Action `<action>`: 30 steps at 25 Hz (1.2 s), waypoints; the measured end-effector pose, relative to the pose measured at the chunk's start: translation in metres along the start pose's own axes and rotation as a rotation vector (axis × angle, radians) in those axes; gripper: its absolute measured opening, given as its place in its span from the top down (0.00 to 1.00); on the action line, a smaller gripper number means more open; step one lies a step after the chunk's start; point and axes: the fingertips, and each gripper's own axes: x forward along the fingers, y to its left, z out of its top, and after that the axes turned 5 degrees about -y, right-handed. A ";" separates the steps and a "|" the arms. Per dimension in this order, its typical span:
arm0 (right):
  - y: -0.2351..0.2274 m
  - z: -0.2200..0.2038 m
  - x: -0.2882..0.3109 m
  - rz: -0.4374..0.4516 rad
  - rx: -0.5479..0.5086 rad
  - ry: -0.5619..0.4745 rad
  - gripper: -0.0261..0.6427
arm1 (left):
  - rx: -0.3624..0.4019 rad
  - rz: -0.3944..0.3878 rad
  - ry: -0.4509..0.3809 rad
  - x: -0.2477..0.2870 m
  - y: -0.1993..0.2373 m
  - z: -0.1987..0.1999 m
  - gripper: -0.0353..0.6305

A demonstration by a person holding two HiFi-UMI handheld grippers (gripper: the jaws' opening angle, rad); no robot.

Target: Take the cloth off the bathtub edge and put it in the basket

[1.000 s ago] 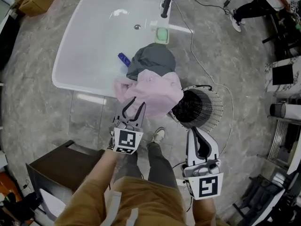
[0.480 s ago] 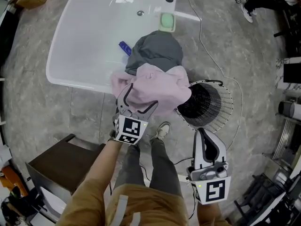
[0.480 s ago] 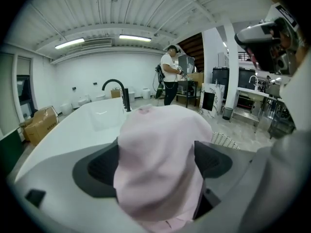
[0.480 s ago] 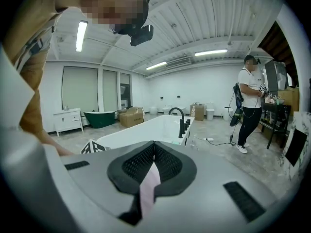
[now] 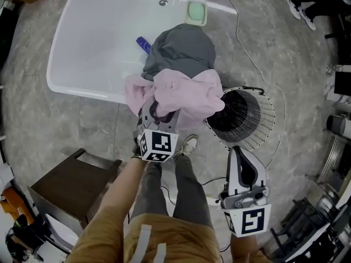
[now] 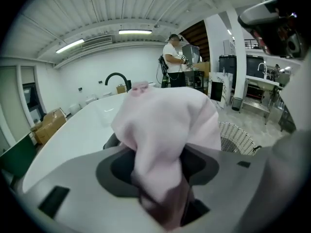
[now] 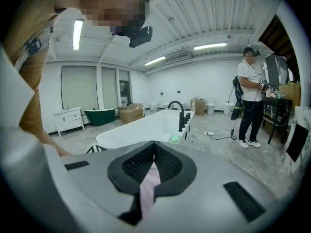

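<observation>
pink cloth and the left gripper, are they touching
Touching. The left gripper view shows the pink cloth bunched between the jaws of the left gripper, against both pads; the jaws have just been closing.

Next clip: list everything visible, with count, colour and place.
bathtub: one, white, top of head view
grey cloth: one, grey, tub's near edge
pink cloth: one, pink, overlapping the grey cloth, beside the basket
wire basket: one, white, floor right of the cloths
soap dish: one, green, tub rim
faucet: one, black, tub rim
cabinet: one, dark brown, floor lower left
left hand-held gripper: one, grey, jaws just closing, shut on pink cloth
right hand-held gripper: one, white, jaws together, short of the basket
</observation>
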 end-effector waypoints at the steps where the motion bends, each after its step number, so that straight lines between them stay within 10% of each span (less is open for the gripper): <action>1: -0.001 0.002 0.000 0.000 -0.002 -0.003 0.95 | -0.006 0.000 -0.004 -0.005 -0.002 0.000 0.63; 5: -0.005 0.015 0.000 -0.006 -0.012 -0.025 0.95 | -0.037 -0.015 -0.026 -0.025 -0.006 0.009 0.81; 30: 0.035 0.150 -0.063 -0.029 -0.072 -0.208 0.95 | -0.146 -0.083 -0.456 -0.220 0.012 0.250 0.83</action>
